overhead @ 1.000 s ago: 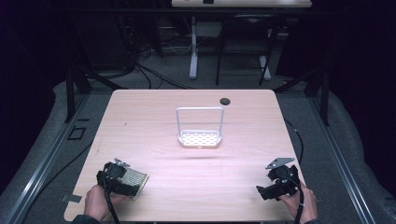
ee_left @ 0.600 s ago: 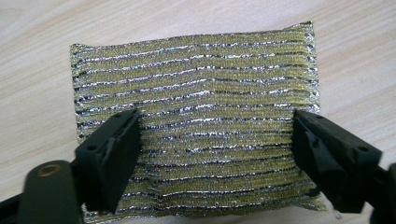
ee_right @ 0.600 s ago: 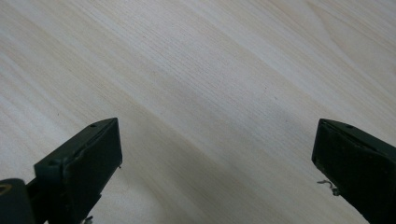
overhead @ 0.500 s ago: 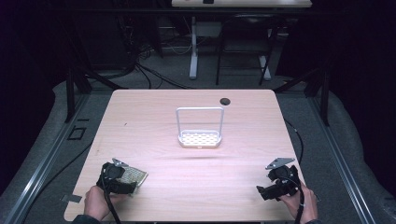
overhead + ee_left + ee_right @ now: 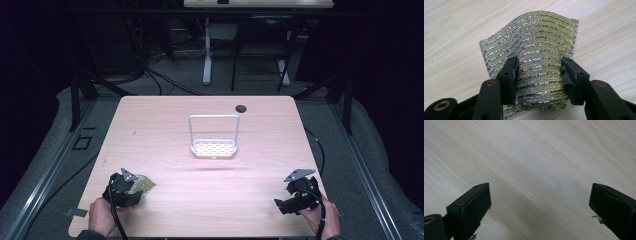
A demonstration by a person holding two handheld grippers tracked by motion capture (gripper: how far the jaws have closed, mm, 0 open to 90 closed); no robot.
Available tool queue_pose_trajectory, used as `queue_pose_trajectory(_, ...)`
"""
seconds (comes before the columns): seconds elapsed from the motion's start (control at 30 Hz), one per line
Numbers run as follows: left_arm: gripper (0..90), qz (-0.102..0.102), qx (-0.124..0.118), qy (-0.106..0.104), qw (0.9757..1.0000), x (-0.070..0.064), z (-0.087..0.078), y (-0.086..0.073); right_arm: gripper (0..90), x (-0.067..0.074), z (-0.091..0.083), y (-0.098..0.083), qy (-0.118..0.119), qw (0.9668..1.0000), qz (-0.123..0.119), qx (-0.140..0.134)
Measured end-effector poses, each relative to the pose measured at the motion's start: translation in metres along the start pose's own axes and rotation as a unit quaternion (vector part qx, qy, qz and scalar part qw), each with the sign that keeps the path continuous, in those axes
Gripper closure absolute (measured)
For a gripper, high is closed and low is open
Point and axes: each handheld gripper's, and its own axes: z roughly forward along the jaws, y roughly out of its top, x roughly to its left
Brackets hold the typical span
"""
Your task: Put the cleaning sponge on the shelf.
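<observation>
A gold and silver striped scouring pad (image 5: 536, 52) lies at the table's front left corner, its near end bunched up between the jaws of my left gripper (image 5: 539, 75). Those jaws have just been closing and now press on the pad from both sides. From above, the left gripper (image 5: 131, 189) sits over the pad (image 5: 142, 184), held by a hand. At the front right my right gripper (image 5: 286, 205) stands open above bare wood, and in its own view the right gripper (image 5: 540, 202) has nothing between its wide-apart jaws.
A white perforated rack (image 5: 214, 147) with a tall wire handle stands in the middle of the wooden table (image 5: 165, 130). A small black cap (image 5: 241, 108) lies near the far edge. Dark floor, cables and table legs lie beyond.
The left gripper's jaws have closed onto the scouring pad, which has crumpled and drawn in toward the gripper. Both hands have stayed in place.
</observation>
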Motion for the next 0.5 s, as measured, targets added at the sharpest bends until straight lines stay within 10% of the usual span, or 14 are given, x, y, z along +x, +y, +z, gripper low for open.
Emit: queue_pose_trajectory(0.5,55.0,0.003,-0.036,-0.020,0.9992,-0.002,-0.017,0.003,4.6,-0.002,-0.002,0.000,0.000,1.0000,-0.001,-0.002)
